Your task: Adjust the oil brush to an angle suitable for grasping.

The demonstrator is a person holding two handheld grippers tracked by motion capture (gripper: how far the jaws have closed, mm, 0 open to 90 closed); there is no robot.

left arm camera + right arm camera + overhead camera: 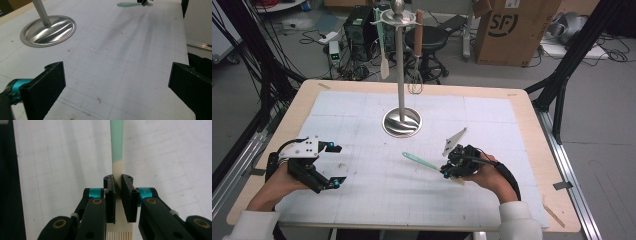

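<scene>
Pinching the cream neck of a slim pastry brush with a mint-green handle and cream slotted head, the right gripper has its two black jaws closed onto the flat shaft just above the ribbed head, whose comb-like edge shows at the bottom of the right gripper view. In the high view the brush points out from the right gripper toward about ten o'clock, its green end over the white gridded mat; whether that tip touches the mat or hangs just off it cannot be told.

The brush looks light and thin, probably silicone over a stiffer core, so I judge it slightly springy and a little slick. Held so near the head, the long handle acts as a lever and may swing or twist between the pads. A firm, square pinch on the flat faces suits it better than one on the narrow edges.

The left gripper rests at about eight o'clock on the mat, jaws spread wide with nothing between them. At twelve o'clock stands a polished steel utensil stand with a round base, a pale spatula and a brown-handled whisk hanging from its top ring.
</scene>
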